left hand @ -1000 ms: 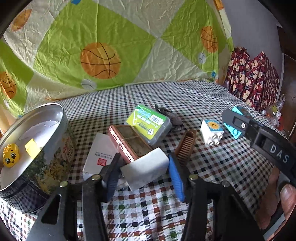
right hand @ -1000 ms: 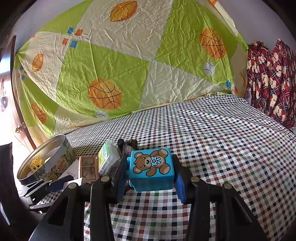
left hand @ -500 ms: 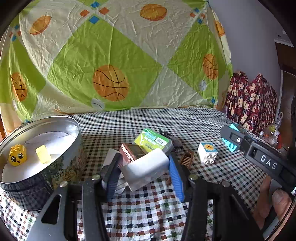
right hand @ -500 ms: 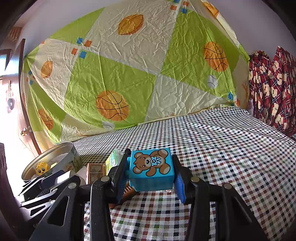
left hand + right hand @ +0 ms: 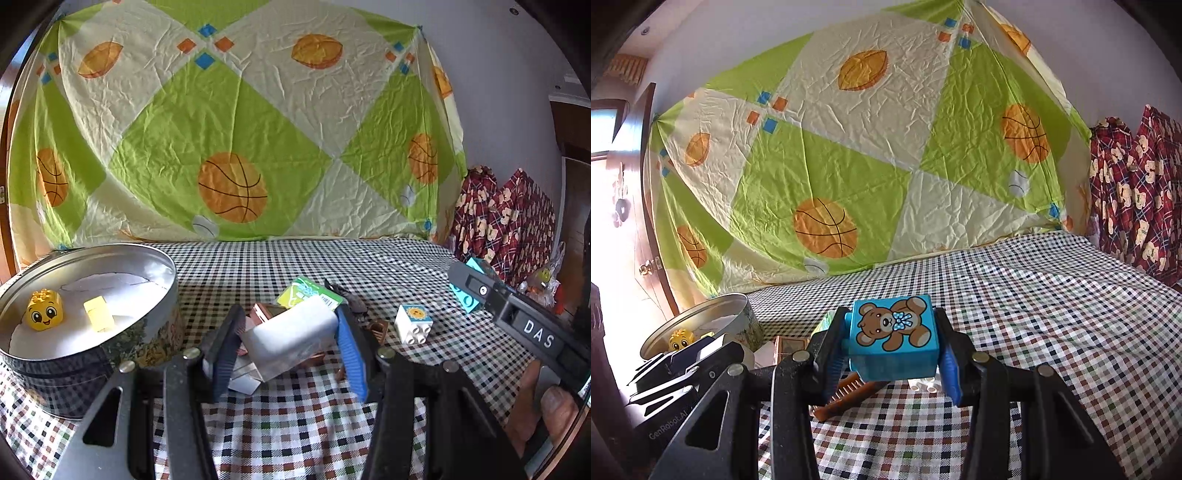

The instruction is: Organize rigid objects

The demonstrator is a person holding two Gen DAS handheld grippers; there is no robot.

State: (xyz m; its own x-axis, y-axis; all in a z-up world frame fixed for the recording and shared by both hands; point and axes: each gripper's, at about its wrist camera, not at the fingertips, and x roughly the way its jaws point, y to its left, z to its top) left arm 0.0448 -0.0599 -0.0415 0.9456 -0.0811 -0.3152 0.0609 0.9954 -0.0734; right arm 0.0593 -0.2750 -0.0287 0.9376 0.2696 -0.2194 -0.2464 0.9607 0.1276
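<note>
Over checked cloth (image 5: 332, 417) the round tin (image 5: 92, 325) is found left of the left gripper (image 5: 286, 345), clamped on a white block (image 5: 291, 336), nearer than the right gripper (image 5: 892, 347), clamped on a bear block (image 5: 894, 332).

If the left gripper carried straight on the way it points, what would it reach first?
The left gripper, shut on a white block, would probably first meet the brown case and green box just beyond; depth is uncertain.
</note>
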